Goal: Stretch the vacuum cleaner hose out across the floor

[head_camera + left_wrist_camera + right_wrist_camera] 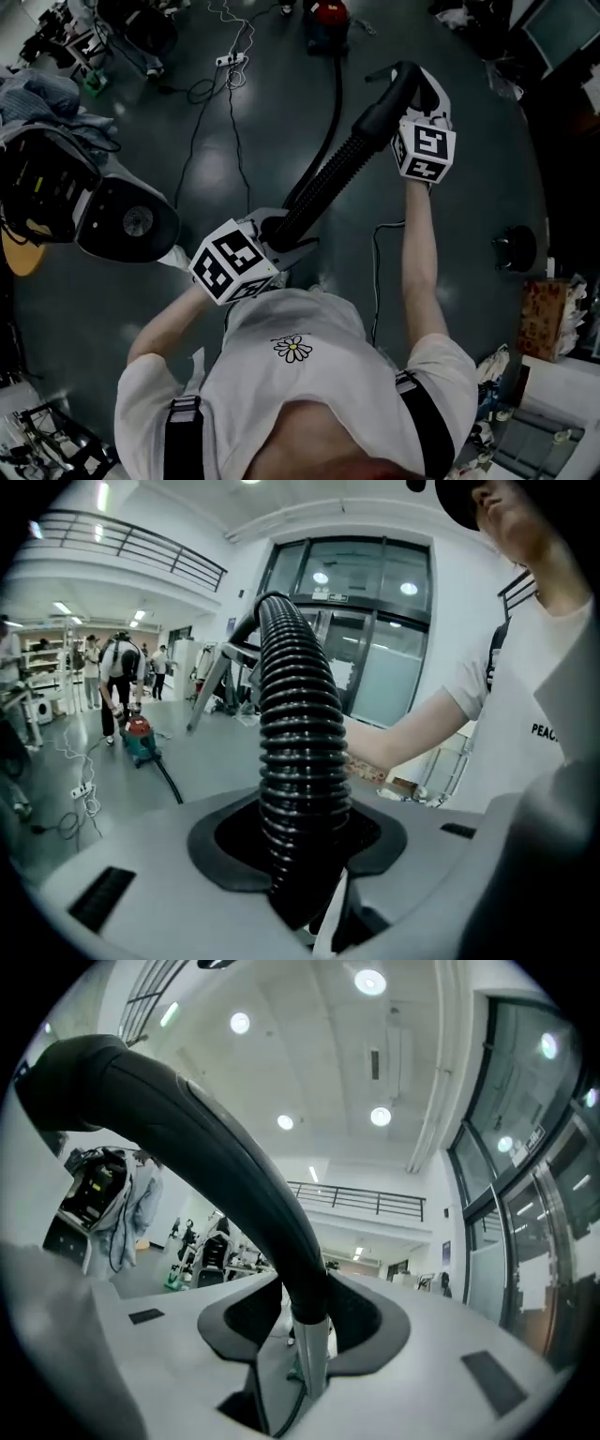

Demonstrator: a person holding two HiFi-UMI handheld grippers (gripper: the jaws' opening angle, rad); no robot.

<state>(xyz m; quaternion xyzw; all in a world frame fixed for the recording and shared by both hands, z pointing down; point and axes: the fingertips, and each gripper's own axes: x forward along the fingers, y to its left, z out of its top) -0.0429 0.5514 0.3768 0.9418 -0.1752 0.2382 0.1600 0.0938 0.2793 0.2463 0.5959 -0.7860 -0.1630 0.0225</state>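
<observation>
Black ribbed vacuum hose (323, 183) hangs in the air between both claws, in front of the person in the white T-shirt (309, 375). Left claw (309, 874): jaws drawn in round the ribbed section, with the hose seated in the round recess between them and only a thin slit left below it. Right claw (305, 1335): jaws nearly together, clamped where the smooth curved handle (216, 1147) meets a short metal tube (309, 1363); it is held higher and further out than the left. From the left claw the rest of the hose drops to the grey floor (234, 159) and runs away in a long curve to the red vacuum cleaner (326, 14), which stands well apart from the person (top edge of the head view). A white power strip (231, 60) with loose cables lies on the floor beside that run. In the left gripper view, other people (117, 672) stand near the cleaner.
</observation>
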